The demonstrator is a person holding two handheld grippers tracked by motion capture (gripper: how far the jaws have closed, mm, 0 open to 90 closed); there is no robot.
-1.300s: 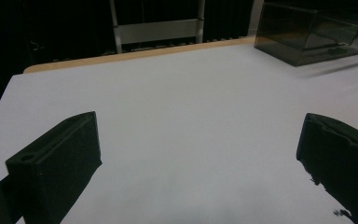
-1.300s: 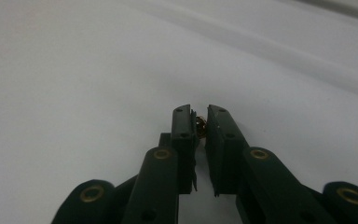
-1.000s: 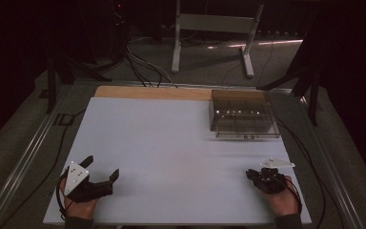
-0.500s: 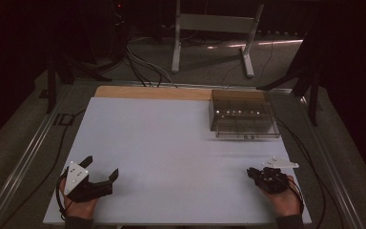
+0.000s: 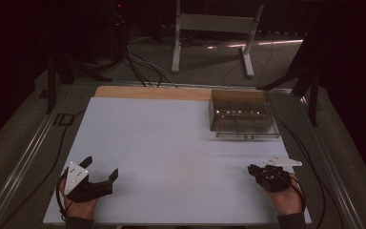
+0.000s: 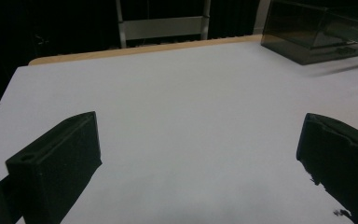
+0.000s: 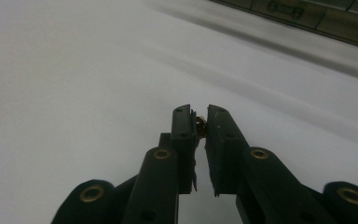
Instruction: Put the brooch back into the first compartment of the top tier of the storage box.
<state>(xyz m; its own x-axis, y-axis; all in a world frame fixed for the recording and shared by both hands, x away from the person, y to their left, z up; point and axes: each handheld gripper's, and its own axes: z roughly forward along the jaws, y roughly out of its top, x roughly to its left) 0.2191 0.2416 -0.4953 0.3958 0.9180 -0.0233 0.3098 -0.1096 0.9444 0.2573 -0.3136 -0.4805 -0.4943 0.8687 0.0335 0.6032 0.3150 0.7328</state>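
The box lies ahead of the right claw, on the worktop's far side and well apart from the left claw, whose jaws are spread wide and empty; the right claw pinches a small brownish bit, and looks the nearer for any reach.

Your left hand holds the left gripper at the near left corner of the white table, its 2 jaws spread wide apart, with a grey three-cornered plate on top. Your right hand holds the right gripper at the near right, jaws drawn close together. A smoky transparent box sits at the far right of the table, well apart from both grippers. Cables lie on the floor beyond.
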